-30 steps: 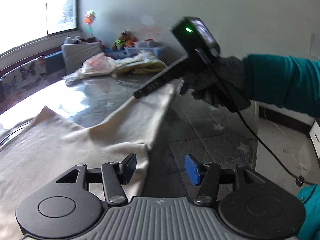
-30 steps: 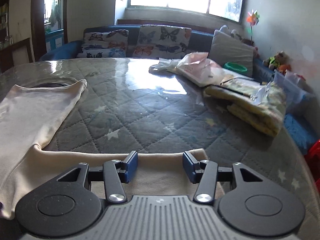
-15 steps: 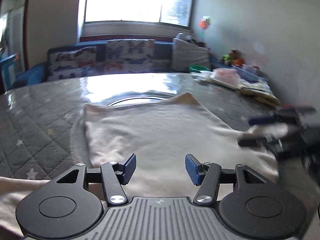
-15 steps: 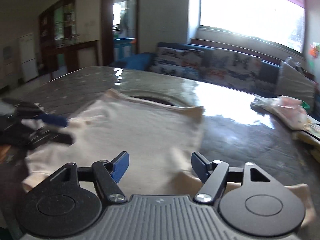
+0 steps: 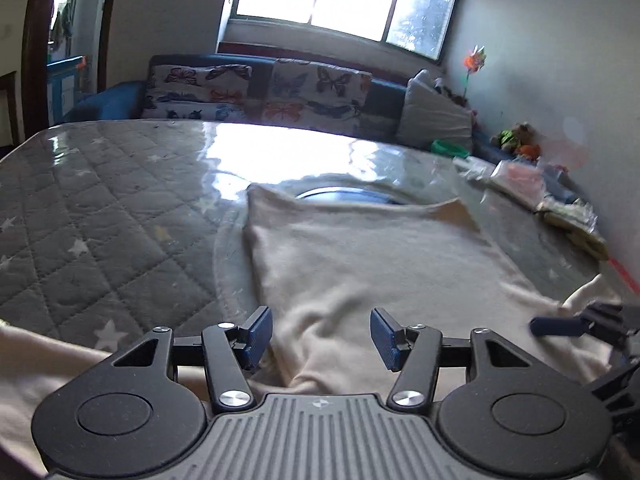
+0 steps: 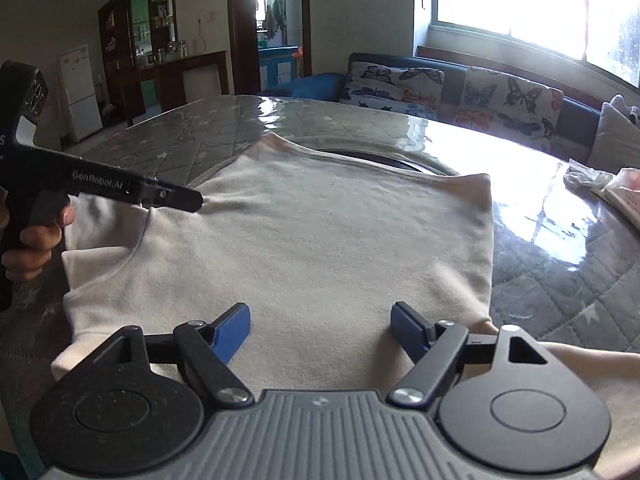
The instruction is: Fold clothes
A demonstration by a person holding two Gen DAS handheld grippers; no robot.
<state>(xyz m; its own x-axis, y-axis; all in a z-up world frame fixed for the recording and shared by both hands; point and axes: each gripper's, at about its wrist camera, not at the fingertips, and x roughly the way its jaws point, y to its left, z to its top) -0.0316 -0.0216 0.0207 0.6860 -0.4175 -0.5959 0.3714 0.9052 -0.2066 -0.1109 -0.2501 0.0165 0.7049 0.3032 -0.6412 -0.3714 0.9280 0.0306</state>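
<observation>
The quilted tabletop (image 6: 560, 280) carries the cream garment (image 6: 320, 248), spread flat. Both claws, left claw (image 5: 321, 332) and right claw (image 6: 320, 326), hover agape over it, holding nothing; a shallow pinch might catch one layer, skewing the fold.

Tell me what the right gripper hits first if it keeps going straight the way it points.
Probably the cream garment. The right gripper, open, points low across it, so it would likely meet the cloth lying flat on the table just ahead. Its height above the cloth is unclear.
</observation>
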